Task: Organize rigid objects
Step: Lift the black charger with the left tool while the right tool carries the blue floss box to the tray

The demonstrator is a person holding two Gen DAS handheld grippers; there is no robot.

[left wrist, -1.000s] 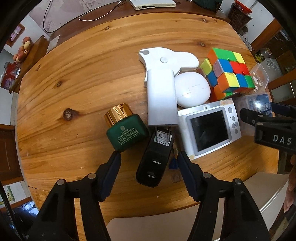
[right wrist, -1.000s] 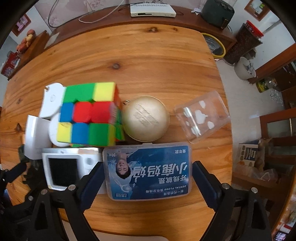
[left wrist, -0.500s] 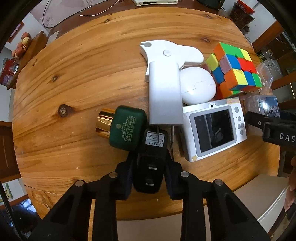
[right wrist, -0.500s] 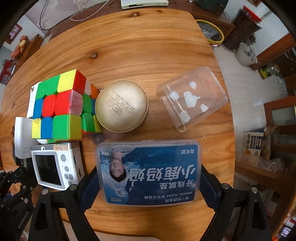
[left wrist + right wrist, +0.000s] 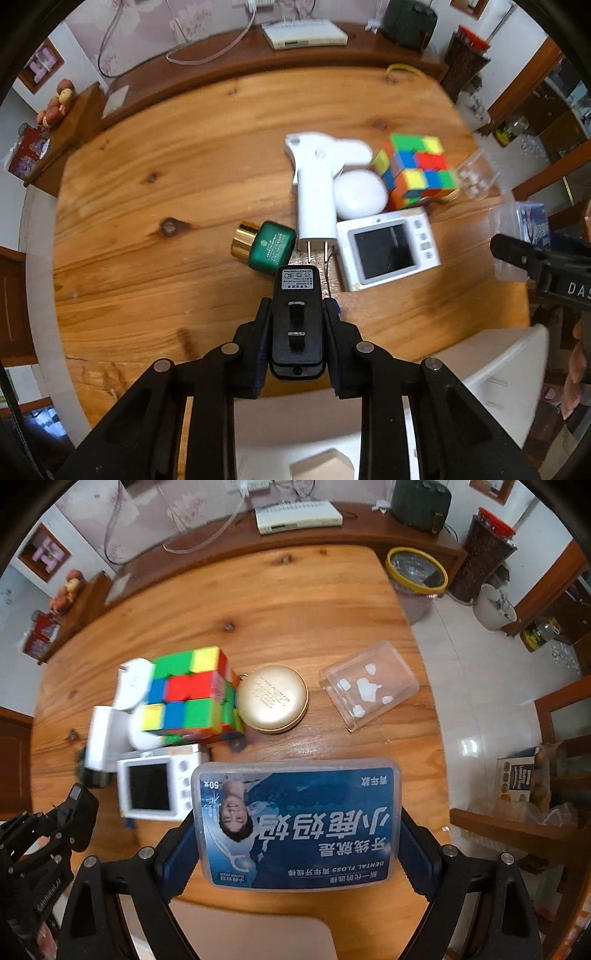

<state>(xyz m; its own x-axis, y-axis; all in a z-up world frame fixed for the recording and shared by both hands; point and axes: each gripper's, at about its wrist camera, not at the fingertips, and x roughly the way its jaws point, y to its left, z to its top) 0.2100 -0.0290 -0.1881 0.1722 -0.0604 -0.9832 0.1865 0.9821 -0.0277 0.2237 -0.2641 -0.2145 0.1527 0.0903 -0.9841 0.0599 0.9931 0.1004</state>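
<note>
Left wrist view: the left tongs point(image 5: 297, 332) are clamped on a black charger point(image 5: 296, 319), their pads pressed to its two long sides, and the charger is held above the near edge of the wooden tabletop point(image 5: 192, 173). Just beyond its tip lie a green bottle with a gold cap point(image 5: 266, 246) on its side and a white plug adapter point(image 5: 317, 199) whose two prongs point toward the camera. Right of the adapter sit a white oval case point(image 5: 360, 195), a multicoloured puzzle cube point(image 5: 415, 170) and a white digital camera point(image 5: 388, 249) lying screen up. The right tongs point(image 5: 543, 266) enter from the right edge, carrying a blue-labelled box.

Right wrist view: the right tongs point(image 5: 297, 834) are closed on a clear dental floss box point(image 5: 299, 821) with a blue label, gripping its two short ends above the near tabletop edge. Behind it rest a round gold tin point(image 5: 271, 698), touching the puzzle cube's side, and a clear plastic box point(image 5: 369, 688) set apart to the right. The digital camera lies just left of the floss box.
</note>
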